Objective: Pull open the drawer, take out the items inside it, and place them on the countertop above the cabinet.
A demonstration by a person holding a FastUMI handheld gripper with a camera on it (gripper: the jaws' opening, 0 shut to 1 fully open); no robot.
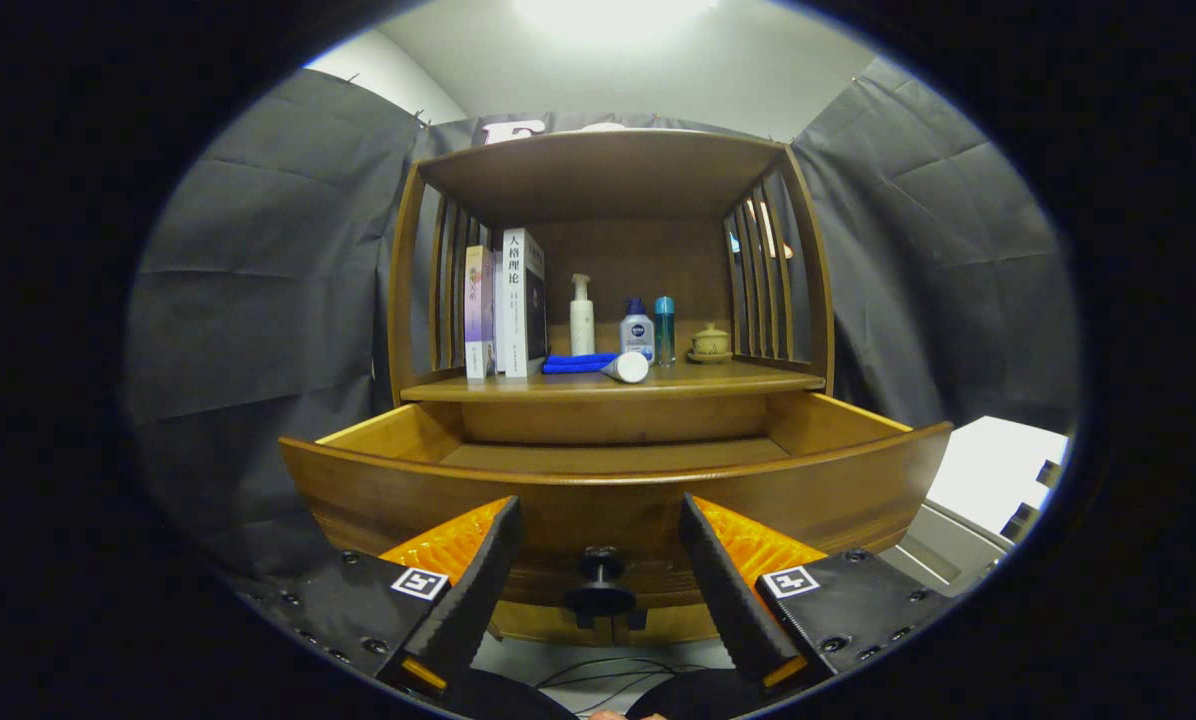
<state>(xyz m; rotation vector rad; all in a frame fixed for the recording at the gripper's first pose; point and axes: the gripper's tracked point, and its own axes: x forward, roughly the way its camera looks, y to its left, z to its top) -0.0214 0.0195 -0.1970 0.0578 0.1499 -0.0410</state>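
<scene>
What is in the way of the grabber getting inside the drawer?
The drawer's front panel stands ahead of the open gripper, whose fingers flank the knob. The gripper must go over it; the drawer's visible floor looks bare.

One wooden cabinet [608,300] stands ahead, with one drawer [608,490] pulled out and one dark knob [599,585] on its front. One gripper [598,570] faces it, its two fingers spread apart either side of the knob, touching nothing.

On the one countertop [738,378] above the drawer:

- Books [521,300] — two upright for certain; a thin third may stand between them, too narrow to tell.
- Upright bottles — three: one white pump bottle [581,315], one clear bottle with a blue cap [637,328], one slim teal bottle [664,330].
- One white tube [626,367] lying on its side.
- One blue cloth [578,363].
- One small lidded cup [710,343] on one saucer.
</scene>
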